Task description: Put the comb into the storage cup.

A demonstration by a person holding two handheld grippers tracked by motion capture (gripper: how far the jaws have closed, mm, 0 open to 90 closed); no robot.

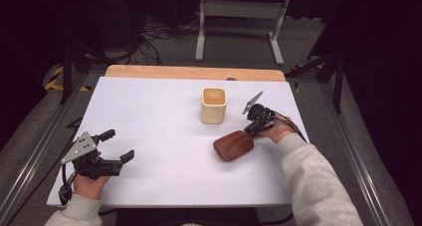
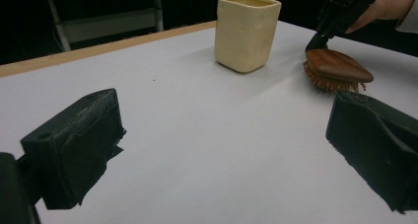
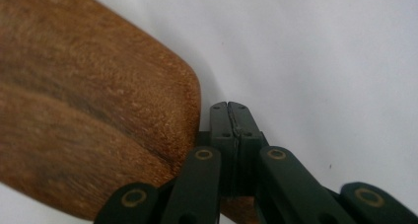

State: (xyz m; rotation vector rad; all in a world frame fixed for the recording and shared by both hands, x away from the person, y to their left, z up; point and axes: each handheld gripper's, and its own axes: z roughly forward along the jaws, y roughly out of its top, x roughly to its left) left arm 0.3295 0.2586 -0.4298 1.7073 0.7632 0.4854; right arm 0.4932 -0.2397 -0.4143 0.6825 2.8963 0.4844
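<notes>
A wooden brush [image 1: 234,145] lies bristles down on the white table top [image 1: 164,151], right of centre. My right gripper [image 1: 250,131] is shut, jaws pressed together with nothing between them. Its tip rests against the brush's far right end. In the right gripper view the closed jaws [image 3: 230,113] sit beside the brush's rounded wooden edge [image 3: 98,100]. My left gripper [image 1: 118,145] rests near the front left of the table, held in a hand, jaws wide open and empty. The left gripper view looks past its open jaws [image 2: 226,130] at the brush [image 2: 340,66] and the right gripper [image 2: 316,40].
A cream square cup [image 1: 214,105] stands upright behind the brush, left of the right gripper; it appears in the left gripper view too [image 2: 246,31]. A bare wooden strip [image 1: 194,72] borders the table's far edge. A white desk frame [image 1: 239,27] stands on the floor beyond.
</notes>
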